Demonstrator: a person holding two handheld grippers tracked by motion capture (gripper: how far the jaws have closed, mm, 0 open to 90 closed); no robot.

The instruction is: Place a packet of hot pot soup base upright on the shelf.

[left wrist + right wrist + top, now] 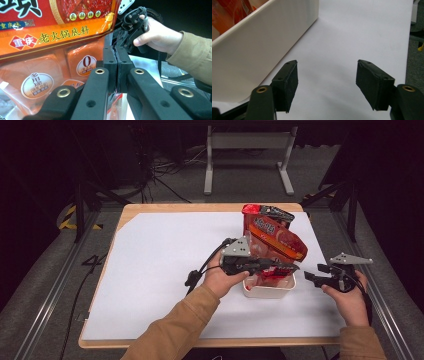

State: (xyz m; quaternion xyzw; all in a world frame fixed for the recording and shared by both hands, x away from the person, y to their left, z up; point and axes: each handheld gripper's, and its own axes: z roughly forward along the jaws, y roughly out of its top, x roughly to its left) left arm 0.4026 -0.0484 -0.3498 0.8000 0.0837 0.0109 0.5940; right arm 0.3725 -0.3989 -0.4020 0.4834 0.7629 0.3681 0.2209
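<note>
The left hand-held gripper (292, 267) pinched the red-orange printed plastic pouch (272, 240), whose bottom was hidden inside the white rectangular plastic tub (270, 291). Right hand-held gripper (311, 277) gaped empty beside it.

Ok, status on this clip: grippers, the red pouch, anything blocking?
Left gripper shut on the red pouch, pinching its edge. Pouch stands in the white tub. Right gripper open, empty, beside the tub. Nothing blocking.
</note>
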